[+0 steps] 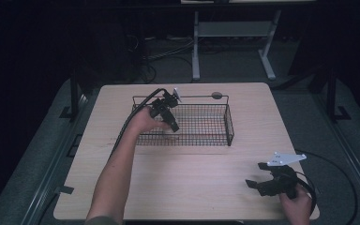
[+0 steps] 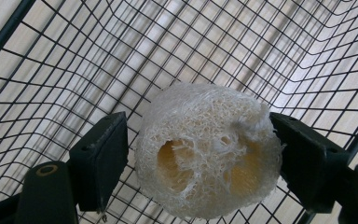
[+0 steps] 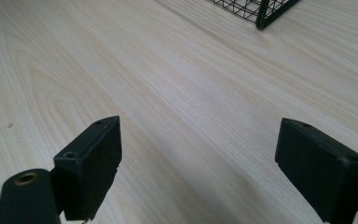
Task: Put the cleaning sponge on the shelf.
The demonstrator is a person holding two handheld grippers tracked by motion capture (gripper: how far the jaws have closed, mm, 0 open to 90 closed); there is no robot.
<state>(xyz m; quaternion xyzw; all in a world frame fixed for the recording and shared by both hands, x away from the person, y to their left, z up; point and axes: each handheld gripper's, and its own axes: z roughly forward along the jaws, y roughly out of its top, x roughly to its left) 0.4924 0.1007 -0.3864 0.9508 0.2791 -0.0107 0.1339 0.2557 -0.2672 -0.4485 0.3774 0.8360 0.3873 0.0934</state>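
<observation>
My left gripper (image 1: 168, 117) is down inside the black wire basket (image 1: 228, 123), at its left end, mesh walls close on the near and left sides; the rest of the basket to the right is open room. The basket sits on the far half of the wooden table (image 1: 192, 187), with a bare strip of table beyond its back rim and wide bare wood in front.

Loofah sponge (image 2: 207, 149) sits between my left jaws: the right jaw looks touching it, the left jaw just beside with a thin gap, so it's a loose hold or just released, can't tell which. Basket mesh is right under it.

My left forearm (image 1: 115, 176) reaches diagonally forward, wrist bent over the basket's front rim.

My right gripper (image 3: 214, 158) rests low at the table's near right corner, jaws spread wide, nothing between them but bare wood, basket corner (image 3: 261, 14) well apart ahead.
</observation>
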